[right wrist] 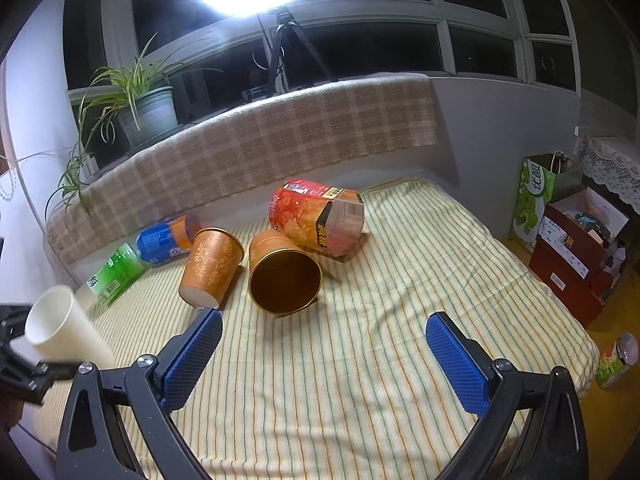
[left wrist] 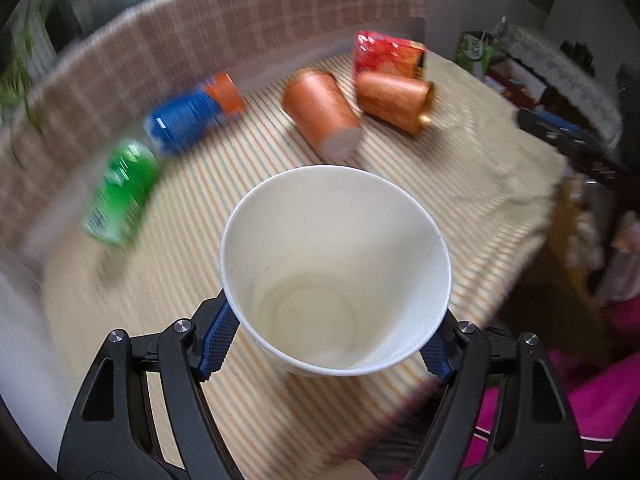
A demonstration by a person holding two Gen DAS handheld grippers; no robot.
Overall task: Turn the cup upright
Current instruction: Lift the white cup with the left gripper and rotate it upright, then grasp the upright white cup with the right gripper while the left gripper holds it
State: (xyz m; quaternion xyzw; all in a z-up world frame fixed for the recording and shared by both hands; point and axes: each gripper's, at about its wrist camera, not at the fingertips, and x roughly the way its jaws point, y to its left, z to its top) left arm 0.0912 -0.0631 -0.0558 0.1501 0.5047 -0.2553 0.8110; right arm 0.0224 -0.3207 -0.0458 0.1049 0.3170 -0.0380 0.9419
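My left gripper [left wrist: 332,344] is shut on a white paper cup [left wrist: 336,272], its mouth facing the camera, held above the striped cloth [left wrist: 460,184]. In the right wrist view the white cup [right wrist: 64,328] shows at the far left, tilted, with the left gripper behind it. Two orange paper cups lie on their sides: one [right wrist: 212,266] with its base toward me, one [right wrist: 284,276] with its gold mouth toward me. They also show in the left wrist view, one [left wrist: 322,114] and the other [left wrist: 394,98]. My right gripper [right wrist: 324,356] is open and empty, in front of the orange cups.
A red snack box [right wrist: 320,216] lies behind the orange cups. A blue-orange packet [right wrist: 168,240] and a green packet [right wrist: 116,274] lie at the left by the checked backrest [right wrist: 260,152]. Boxes [right wrist: 576,248] and a jar [right wrist: 616,360] stand on the floor at the right.
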